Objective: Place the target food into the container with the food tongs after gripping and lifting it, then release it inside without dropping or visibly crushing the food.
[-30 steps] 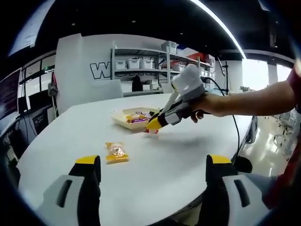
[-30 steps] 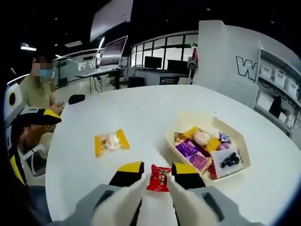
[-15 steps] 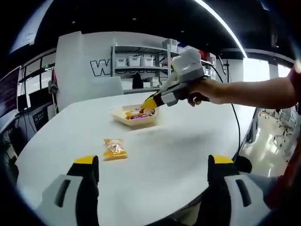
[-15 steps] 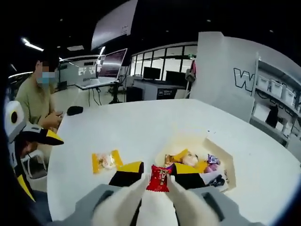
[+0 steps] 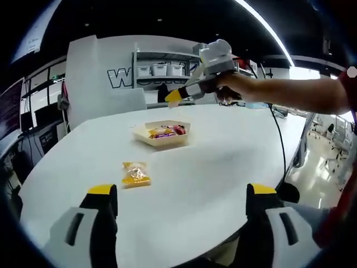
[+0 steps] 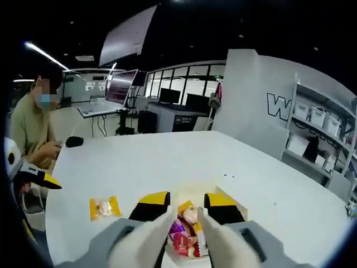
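Left gripper view: my left gripper [image 5: 178, 209] sits low over the round white bench [image 5: 212, 167], its yellow-tipped jaws spread wide and holding nothing. Item: shallow cream paper tray [image 5: 162, 139] with assorted wrapped sweets, standing mid-bench. Item: red-wrapped candy [image 5: 179, 129], lying inside the tray at its right end. Item: yellow-wrapped snack [image 5: 135, 174], flat on the bench, near the tray but apart from it, on the side towards me. My right gripper [image 5: 181, 95], held in my hand [image 5: 234, 88], hangs above and beyond the tray.

Right gripper view: the right gripper [image 6: 186, 205] has its jaws parted with nothing between them, directly over the tray [image 6: 237, 207]. The red candy [image 6: 182, 243] lies among the sweets below. Yellow snack [image 6: 104, 207] to the left. A seated person in an olive top [image 6: 30, 131] is at the far left edge.
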A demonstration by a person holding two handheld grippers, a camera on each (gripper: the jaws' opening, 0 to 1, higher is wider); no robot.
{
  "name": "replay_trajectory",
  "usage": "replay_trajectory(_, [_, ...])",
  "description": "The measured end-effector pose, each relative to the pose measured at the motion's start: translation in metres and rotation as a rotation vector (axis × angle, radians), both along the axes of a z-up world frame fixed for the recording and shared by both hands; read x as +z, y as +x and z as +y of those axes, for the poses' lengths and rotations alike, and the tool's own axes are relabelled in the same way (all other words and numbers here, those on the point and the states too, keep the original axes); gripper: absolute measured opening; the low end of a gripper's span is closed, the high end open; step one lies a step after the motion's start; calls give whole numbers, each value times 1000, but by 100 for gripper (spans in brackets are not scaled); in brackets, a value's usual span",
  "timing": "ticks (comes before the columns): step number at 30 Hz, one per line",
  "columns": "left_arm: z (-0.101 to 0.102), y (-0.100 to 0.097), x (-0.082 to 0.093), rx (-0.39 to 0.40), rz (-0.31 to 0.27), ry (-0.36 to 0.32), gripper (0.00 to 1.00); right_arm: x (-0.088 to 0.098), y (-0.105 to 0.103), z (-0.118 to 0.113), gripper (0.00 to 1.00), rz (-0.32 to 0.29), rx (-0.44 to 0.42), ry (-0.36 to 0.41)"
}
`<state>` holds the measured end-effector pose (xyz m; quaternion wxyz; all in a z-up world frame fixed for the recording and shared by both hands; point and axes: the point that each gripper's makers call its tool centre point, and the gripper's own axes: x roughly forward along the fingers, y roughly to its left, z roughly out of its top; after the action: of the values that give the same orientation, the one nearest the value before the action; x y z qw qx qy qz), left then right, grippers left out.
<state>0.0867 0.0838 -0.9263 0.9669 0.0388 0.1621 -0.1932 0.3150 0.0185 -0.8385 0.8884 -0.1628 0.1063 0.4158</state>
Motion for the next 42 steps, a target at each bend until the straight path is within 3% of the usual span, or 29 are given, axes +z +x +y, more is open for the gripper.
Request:
replay_trajectory(6, [2,-1,0,1,-1,18,93,7,13,-2,19,-5,-11,-6])
replay_trajectory(24, [8,-2,-1,26,11,-17,99,3,1,6,20,23,7,16])
replay_trajectory(28, [11,0,0,38,8,-37,99,2,-11,16,21,38,40,18])
replay_trajectory(30, [11,0,-1,38,12,-40,99,2,-17,22,21,11,59,-9])
replay_trajectory(37, [8,-1,-2,24,15,-29,99,-4,-41,52,21,59,126,15])
replay_trajectory(42, [8,-2,-3,21,18,-25,99,-22,-58,74,22,53,191,-32])
